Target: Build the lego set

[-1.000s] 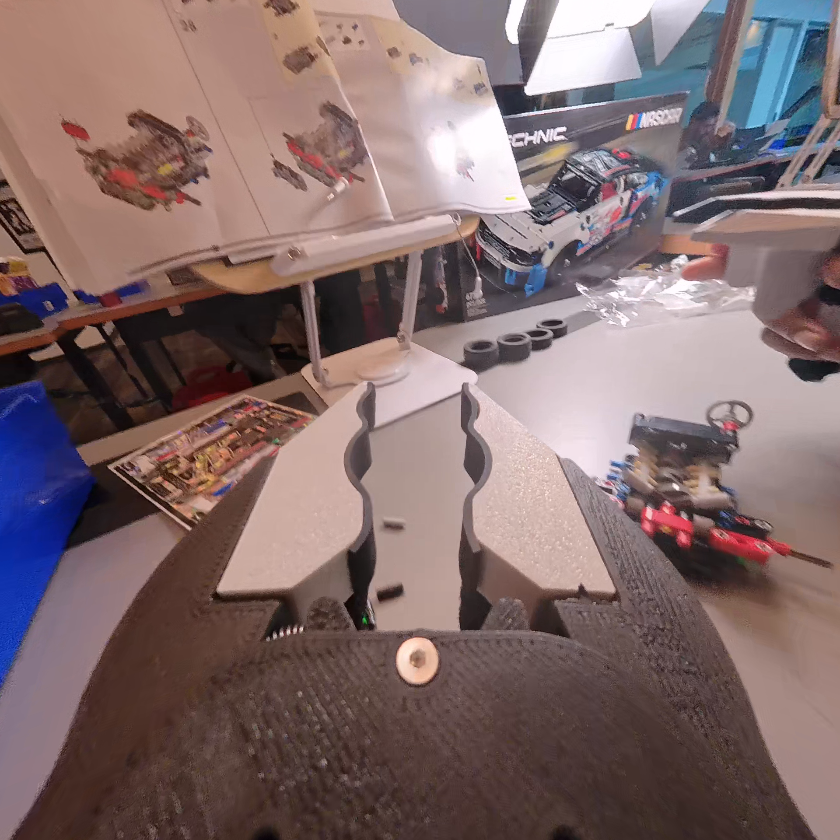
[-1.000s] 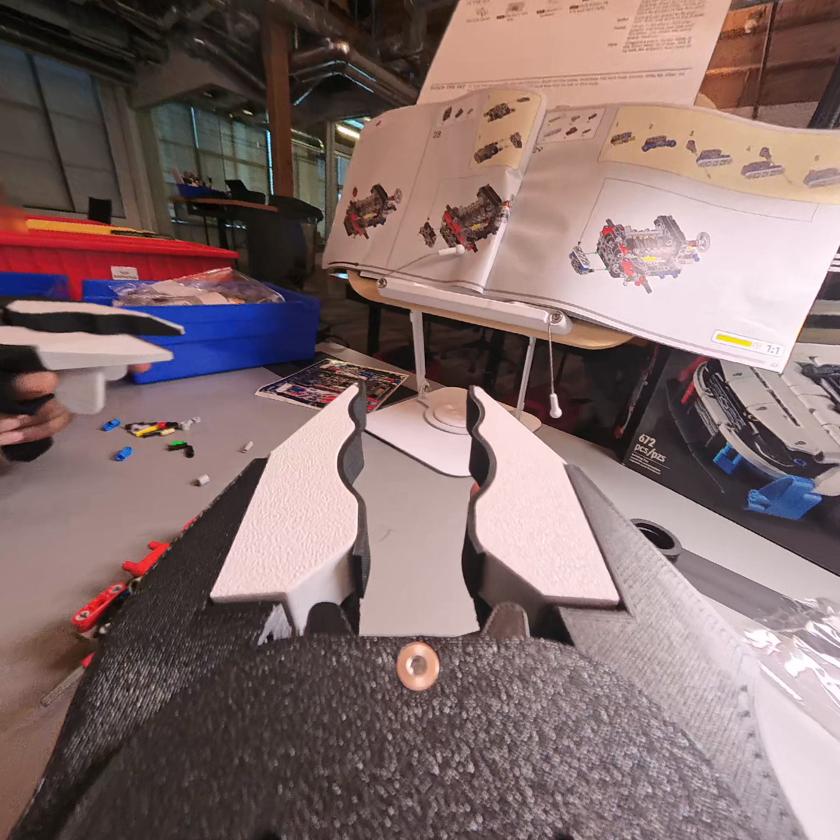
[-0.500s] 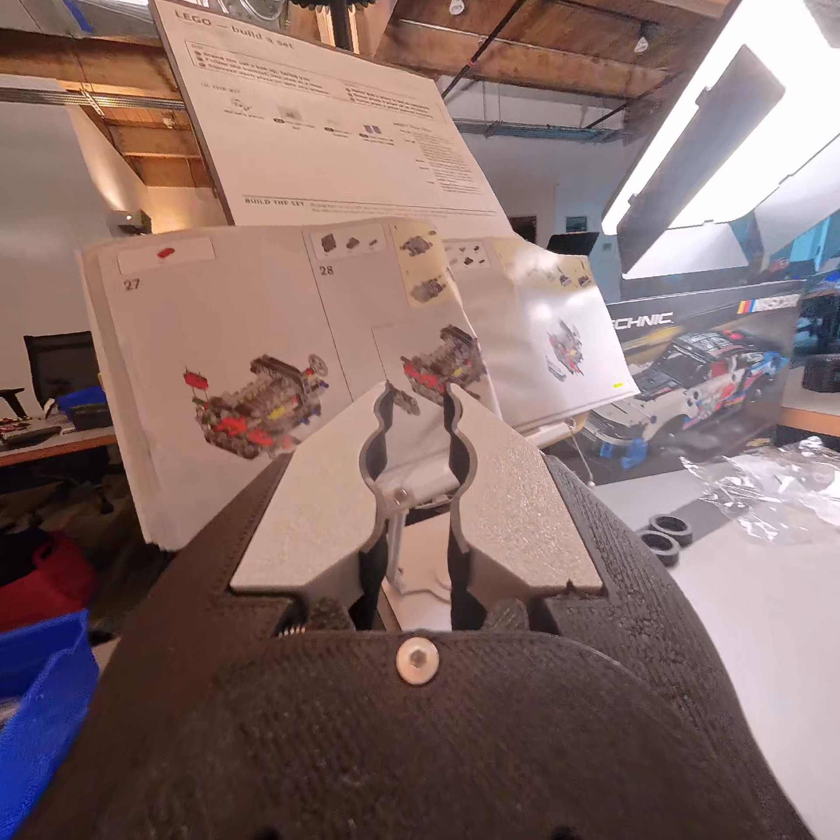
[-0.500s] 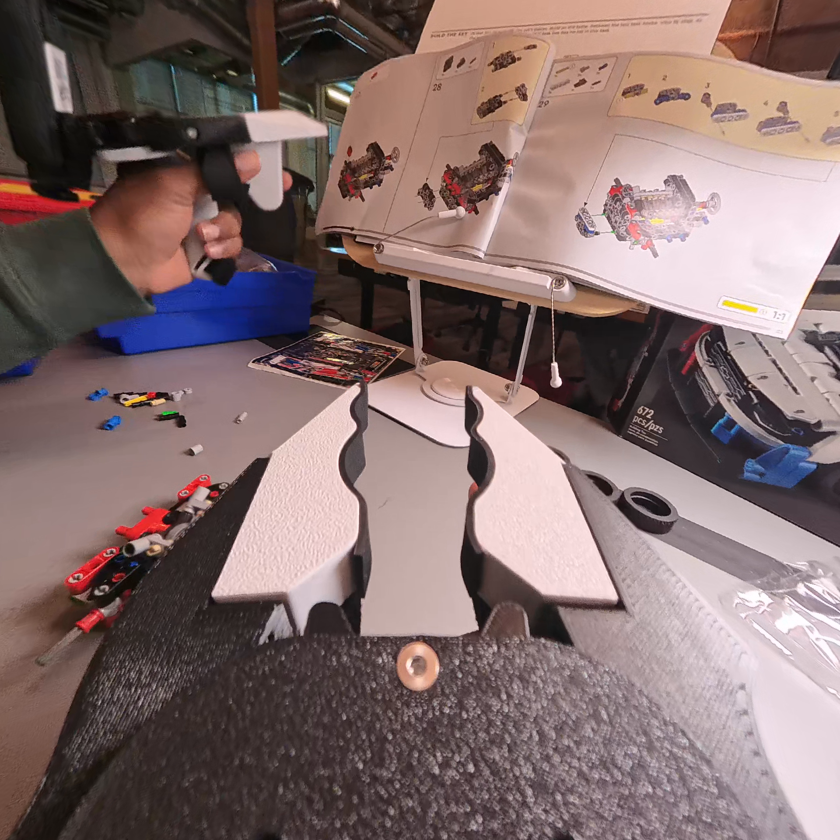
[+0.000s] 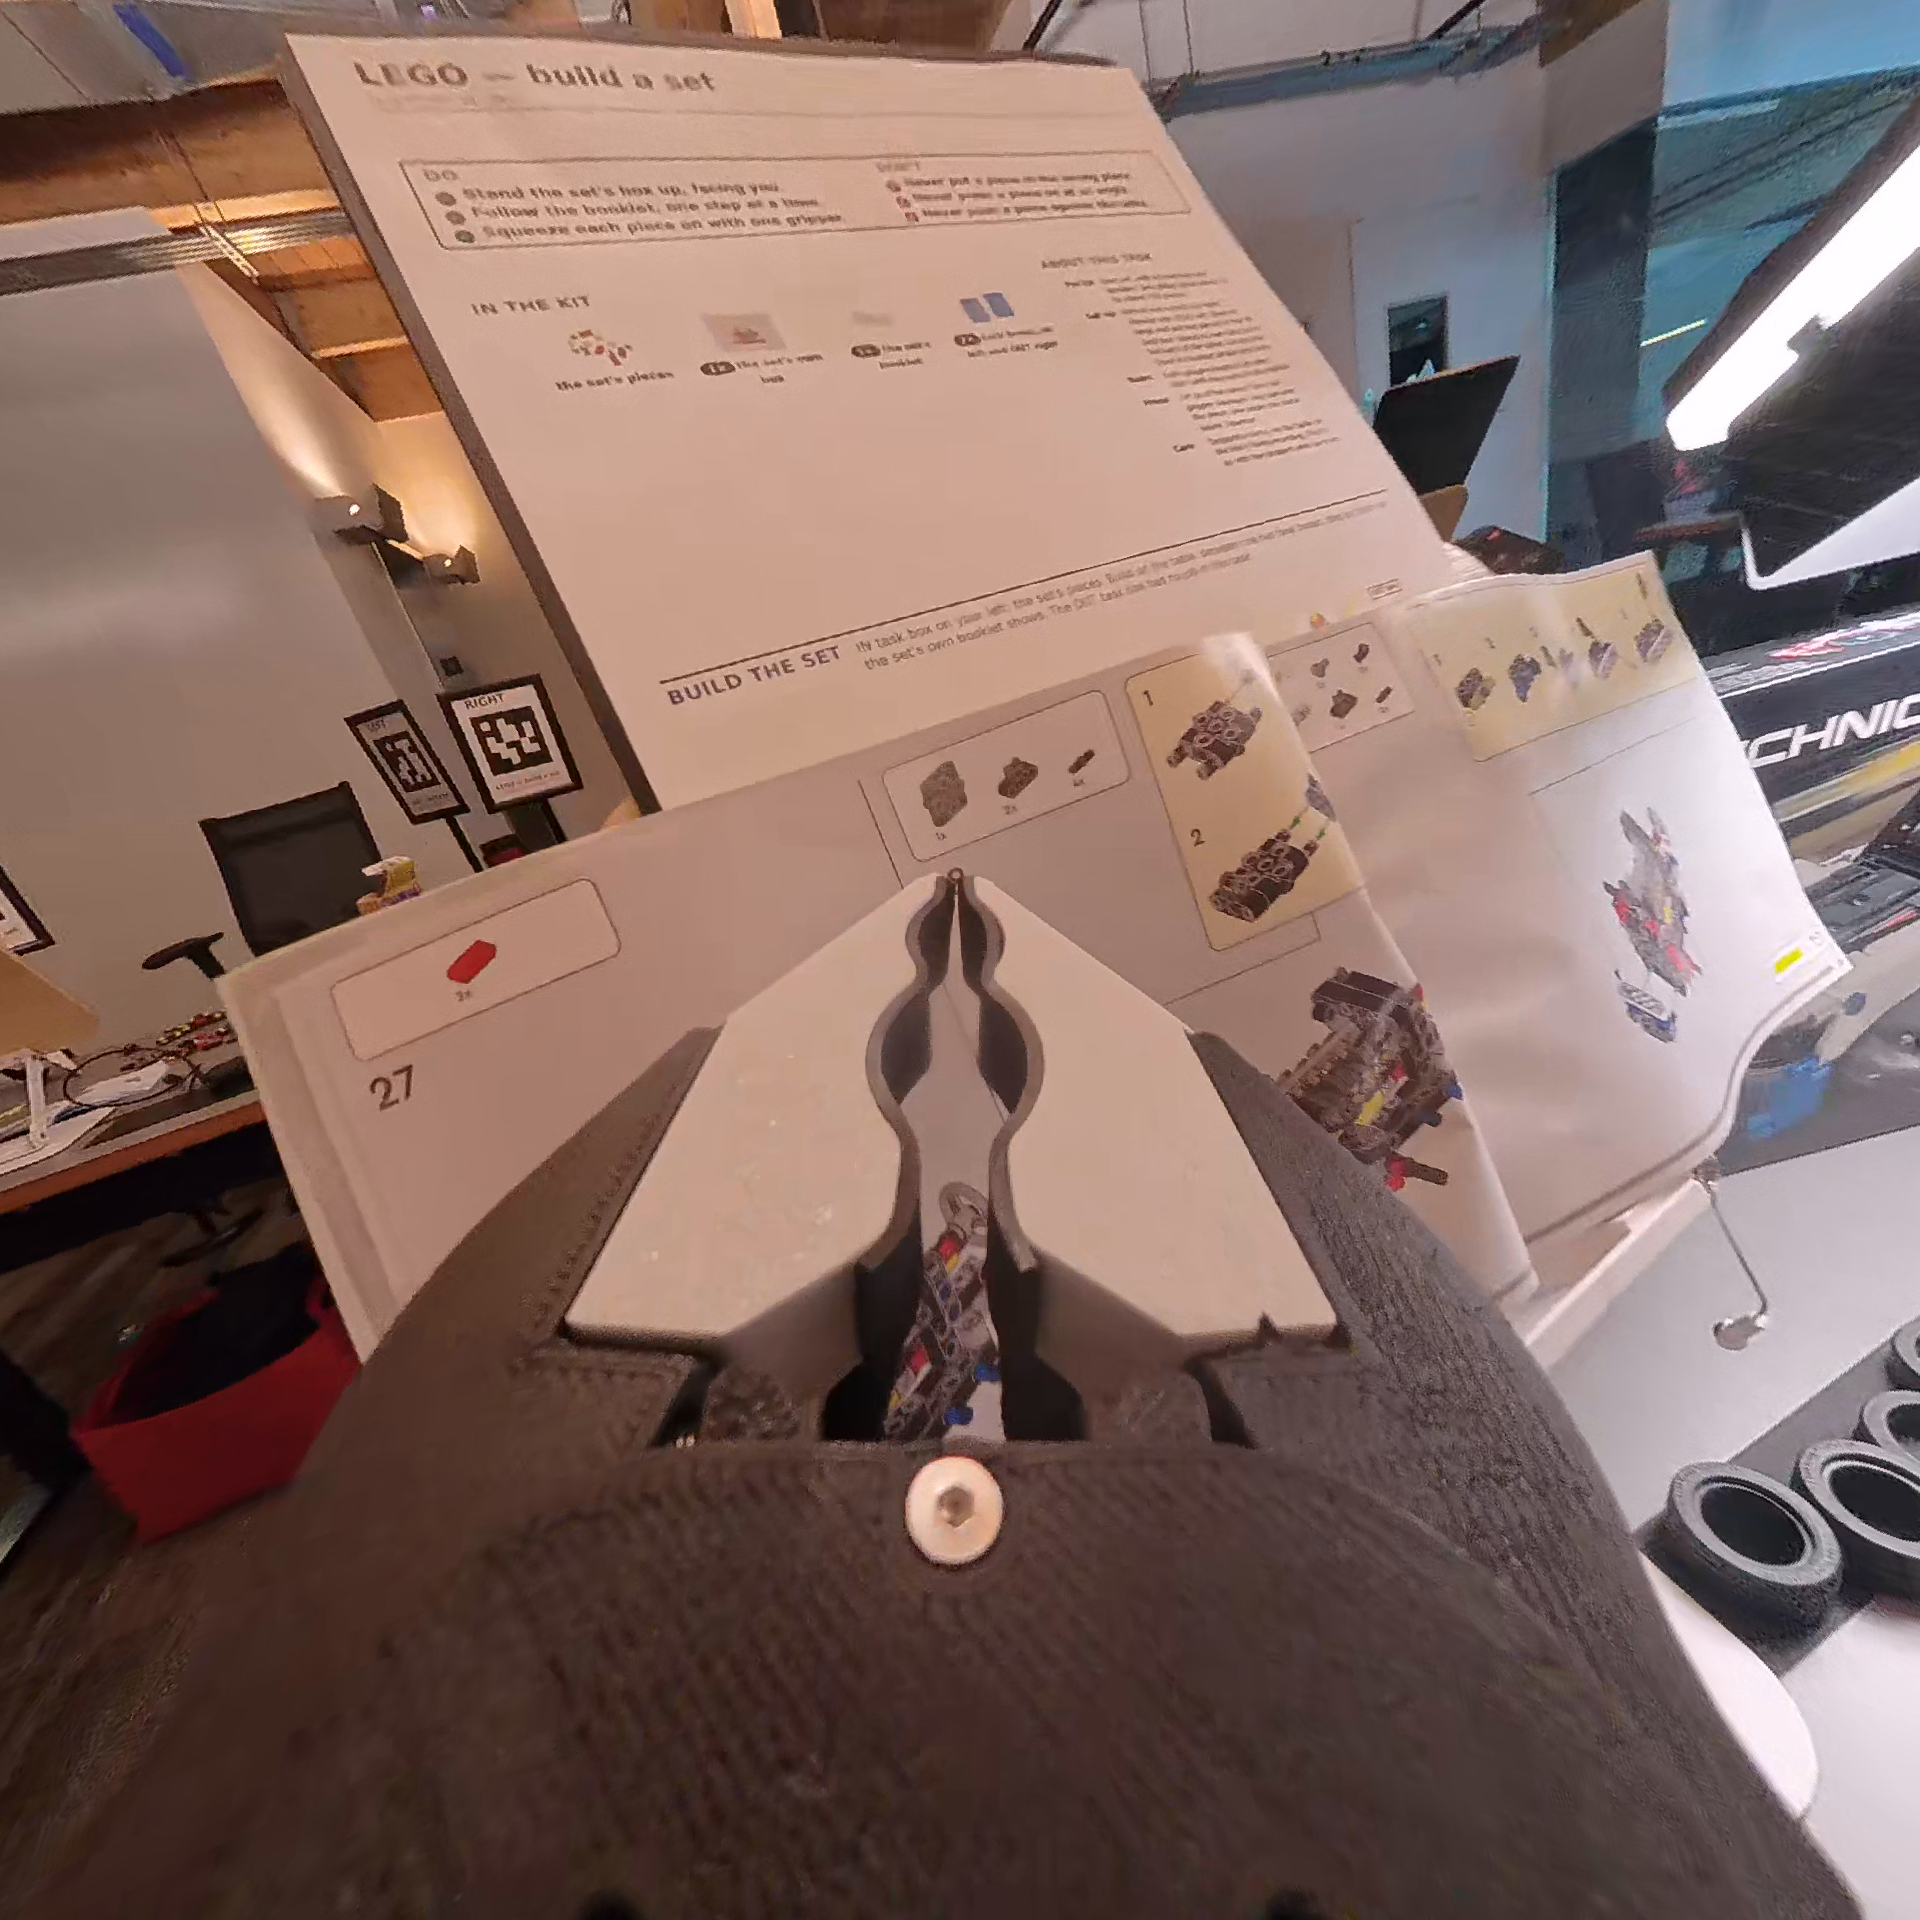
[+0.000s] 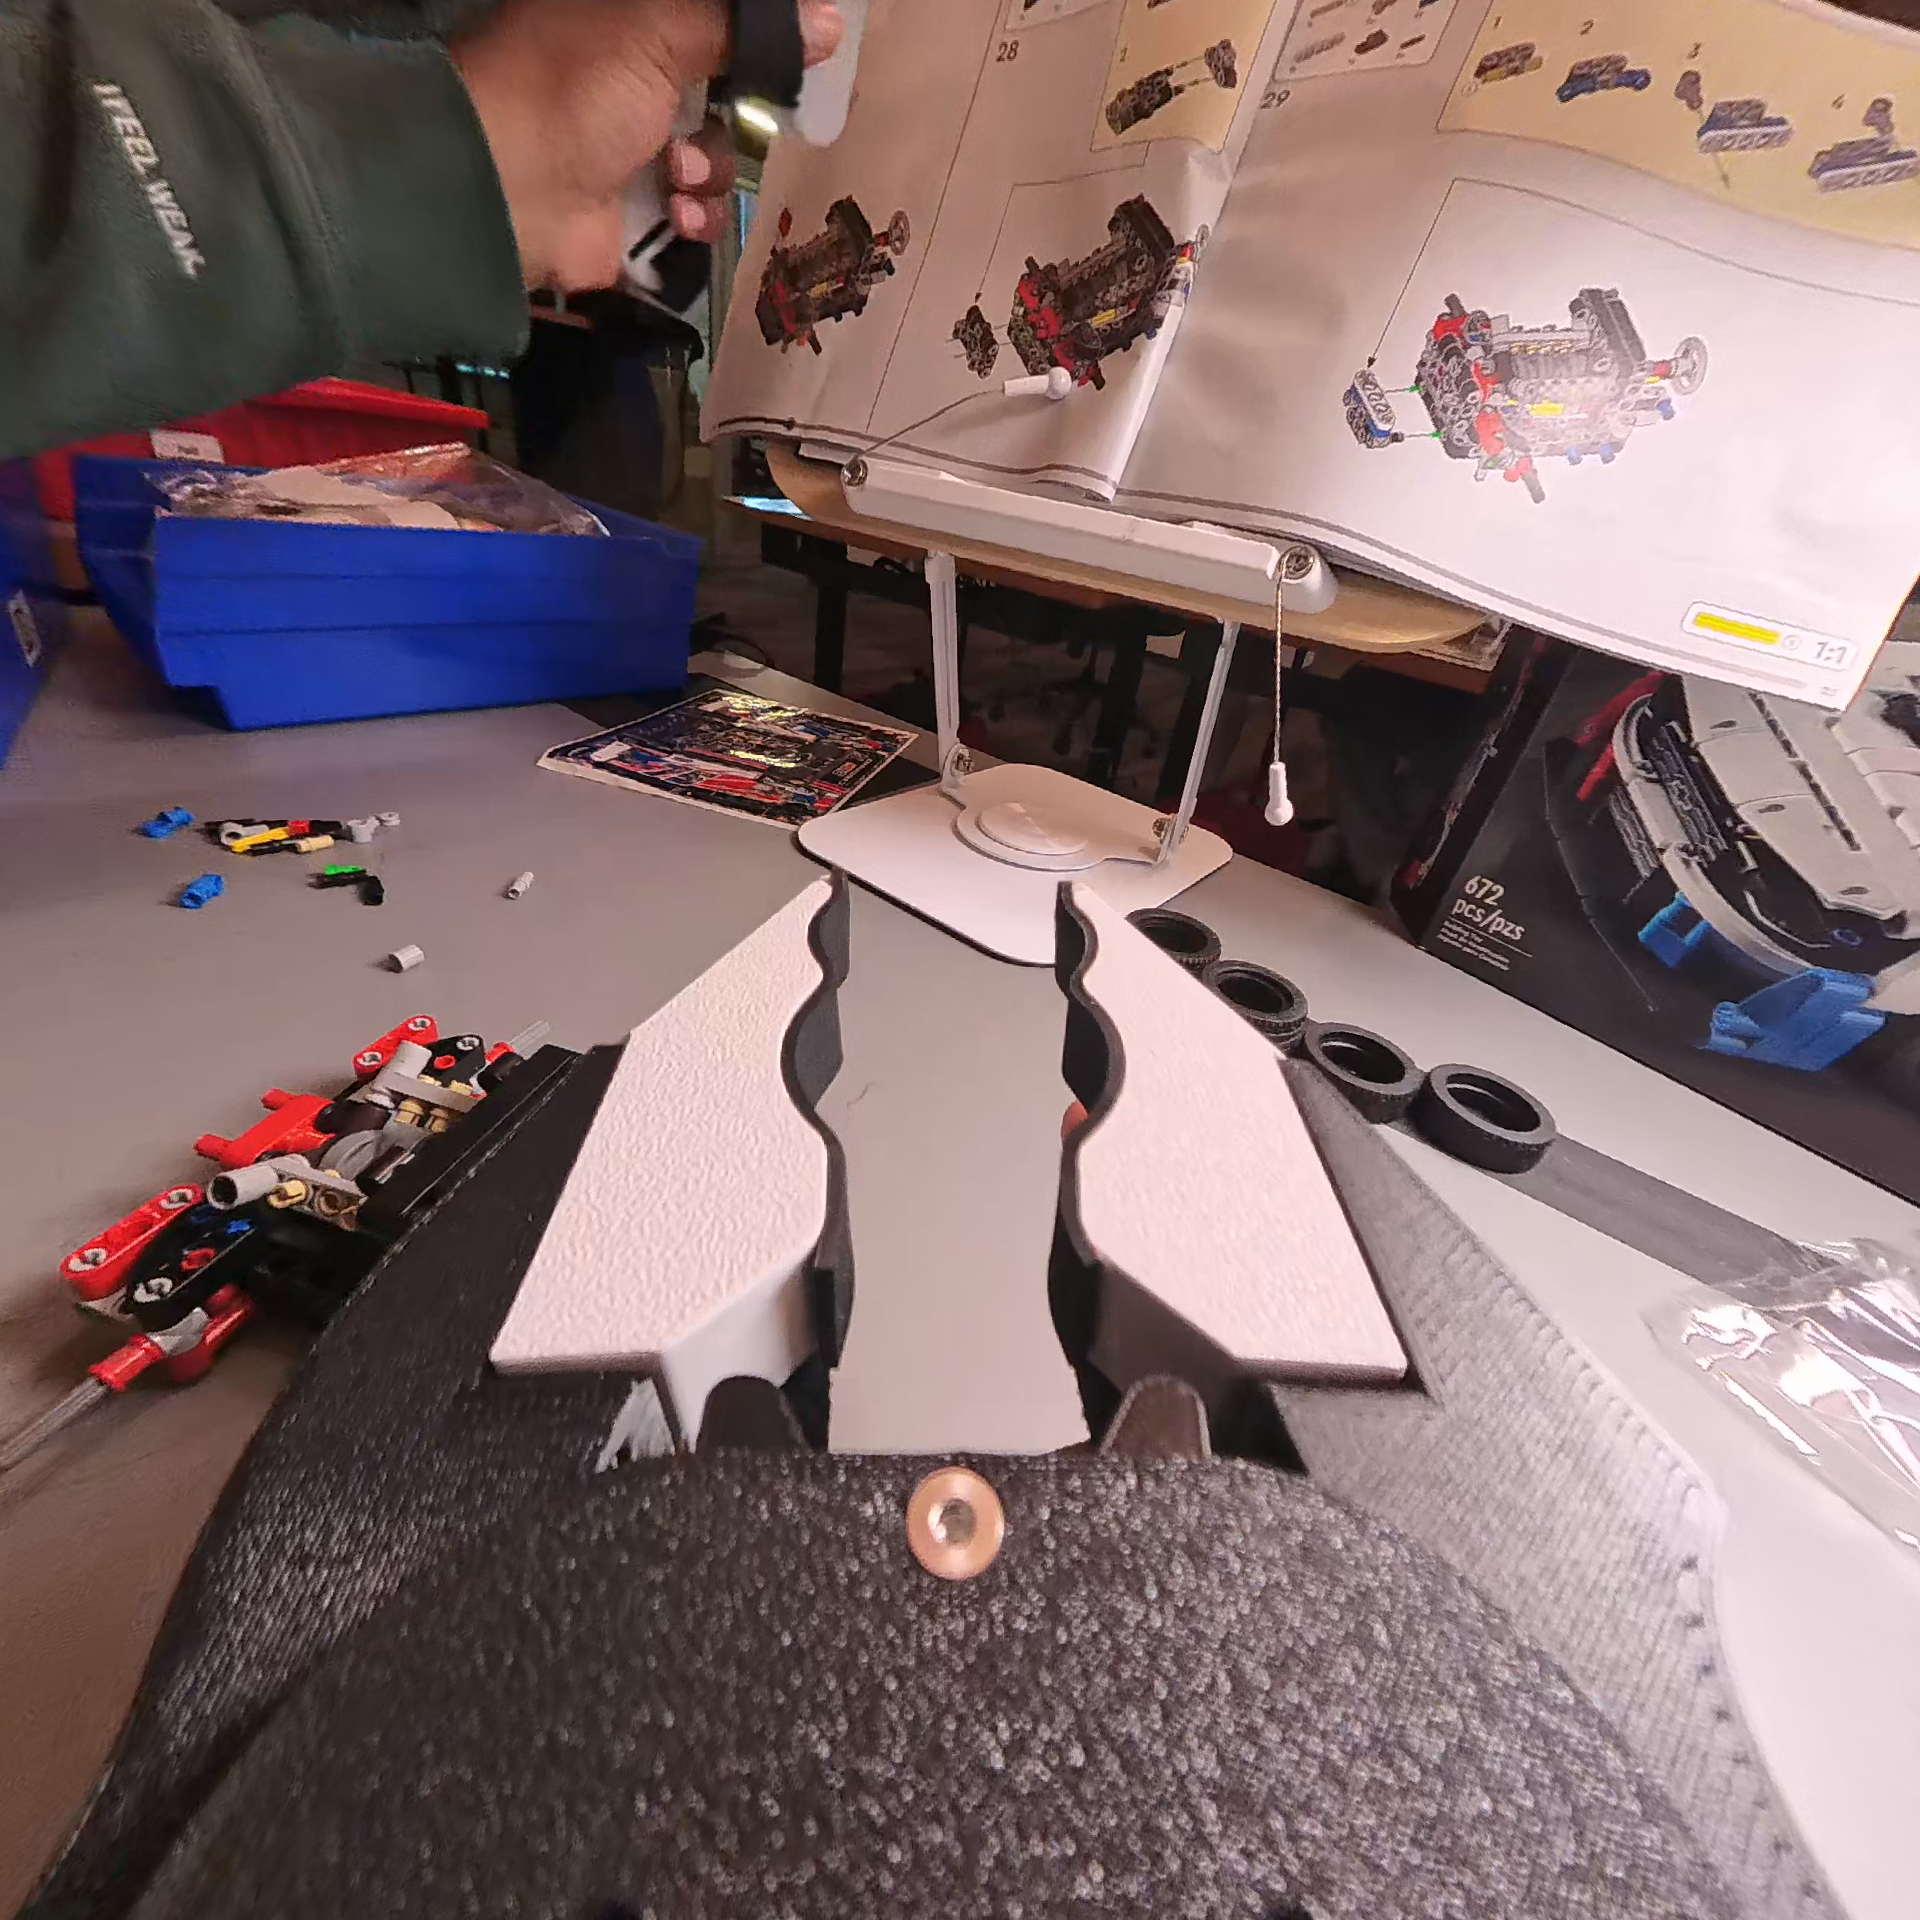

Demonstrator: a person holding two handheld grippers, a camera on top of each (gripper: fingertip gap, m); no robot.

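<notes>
The instruction booklet stands open on a white stand. My left gripper is raised in front of its left-hand page, jaws closed tip to tip. Whether paper is pinched between them cannot be told. In the right wrist view a hand holds that gripper at the booklet's upper left corner. My right gripper is open and empty, low over the grey table. The partly built red and black model lies on the table to its left. Small loose pieces are scattered farther left.
Several black tyres lie in a row right of the stand, also in the left wrist view. The set's box stands at the right. A blue bin, a sticker sheet and a clear bag are on the table. A white task board stands behind the booklet. My hands' fingertips stand some 40 cm from each other.
My left gripper rose from the table up to the booklet page and shut. My right gripper stayed open and drew back slightly, so the model and tyres show more.
</notes>
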